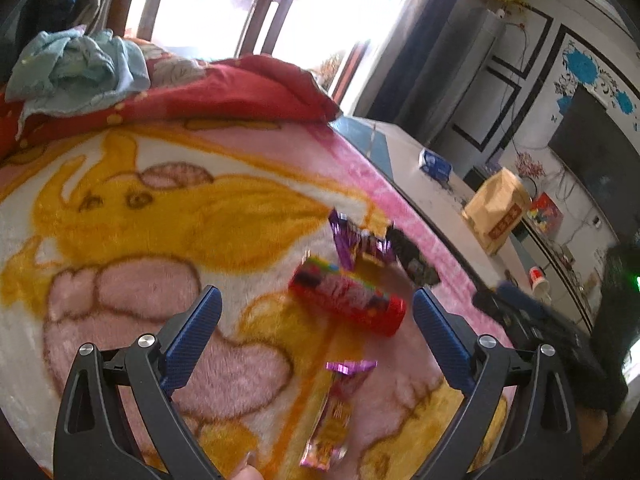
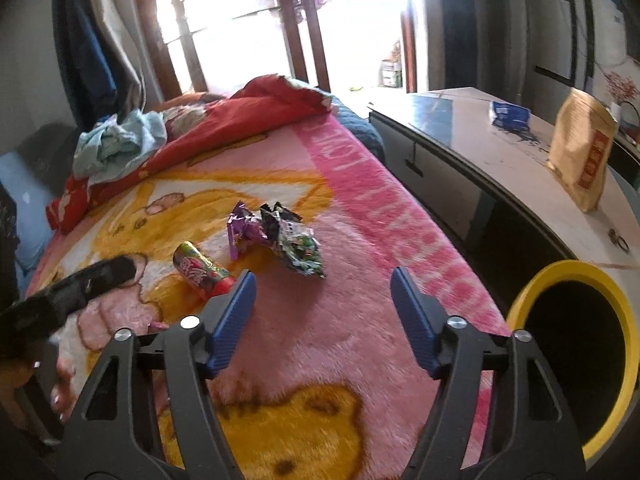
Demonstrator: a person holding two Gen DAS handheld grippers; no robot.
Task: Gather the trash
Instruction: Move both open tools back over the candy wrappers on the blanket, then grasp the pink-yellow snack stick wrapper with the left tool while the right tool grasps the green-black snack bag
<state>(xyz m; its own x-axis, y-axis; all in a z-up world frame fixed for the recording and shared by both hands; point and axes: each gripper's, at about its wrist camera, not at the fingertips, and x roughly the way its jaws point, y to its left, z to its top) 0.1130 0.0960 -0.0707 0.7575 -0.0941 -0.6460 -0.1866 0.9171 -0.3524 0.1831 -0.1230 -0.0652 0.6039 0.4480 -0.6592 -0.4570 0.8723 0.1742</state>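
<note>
Trash lies on a pink and yellow blanket: a red tube-shaped wrapper, a purple wrapper, a dark crumpled wrapper and a long pink-gold wrapper. My left gripper is open, hovering just above the red wrapper with the long wrapper below between its fingers. In the right wrist view the red wrapper, purple wrapper and green-dark wrapper lie ahead of my open, empty right gripper. A yellow-rimmed black bin stands at the right.
A red quilt and a blue cloth are heaped at the far end of the bed. A white cabinet to the right carries a tan paper bag and a blue packet.
</note>
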